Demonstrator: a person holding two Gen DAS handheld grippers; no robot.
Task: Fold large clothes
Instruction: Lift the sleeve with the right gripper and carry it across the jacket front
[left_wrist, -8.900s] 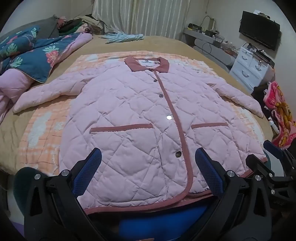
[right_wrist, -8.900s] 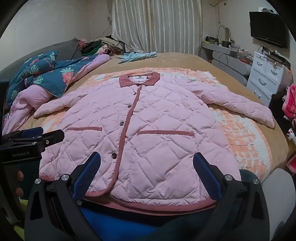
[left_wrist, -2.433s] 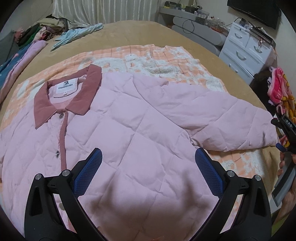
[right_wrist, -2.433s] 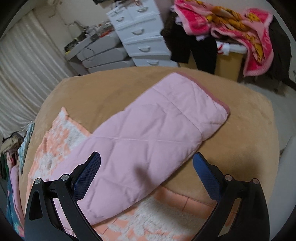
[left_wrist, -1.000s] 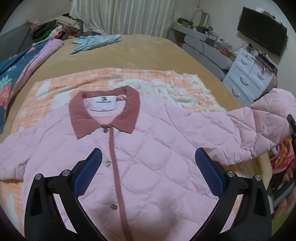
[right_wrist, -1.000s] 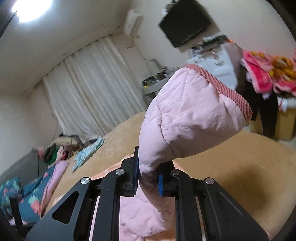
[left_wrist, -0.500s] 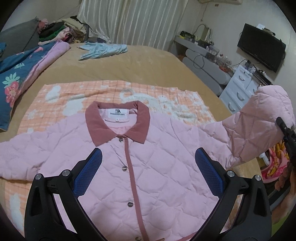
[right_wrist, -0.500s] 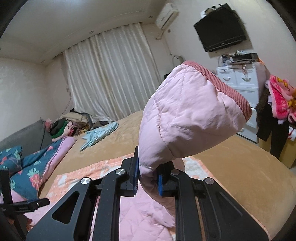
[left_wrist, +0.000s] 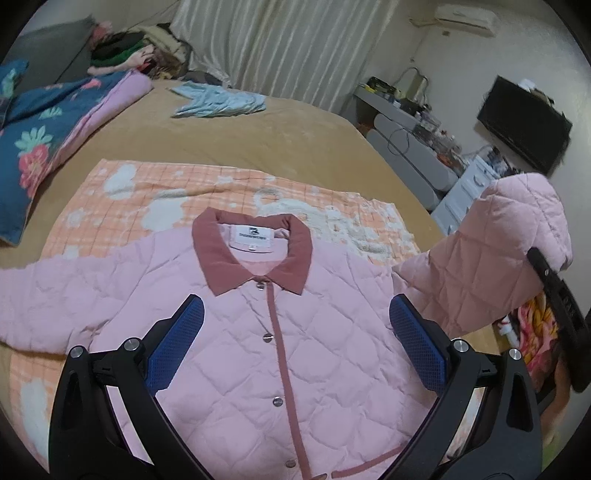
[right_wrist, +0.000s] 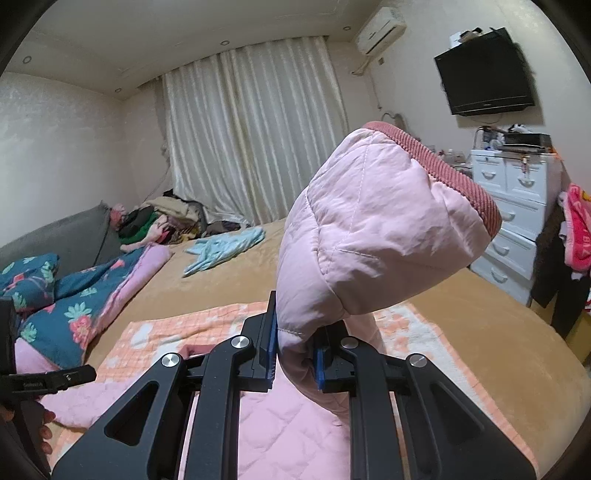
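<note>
The left gripper (left_wrist: 295, 343) hangs tilted downward with its 2 blue-padded fingers (left_wrist: 176, 347) spread wide and nothing between them, while the right gripper (right_wrist: 294, 345) points nearly level, its pads (right_wrist: 272, 343) clamped tight on the sleeve (right_wrist: 373, 236).

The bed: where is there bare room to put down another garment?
Free: the tan bed cover between the orange blanket and the light blue garment. Crowded: the pink jacket covers the near side, the floral quilt the left edge, a clothes pile the far corner.
</note>
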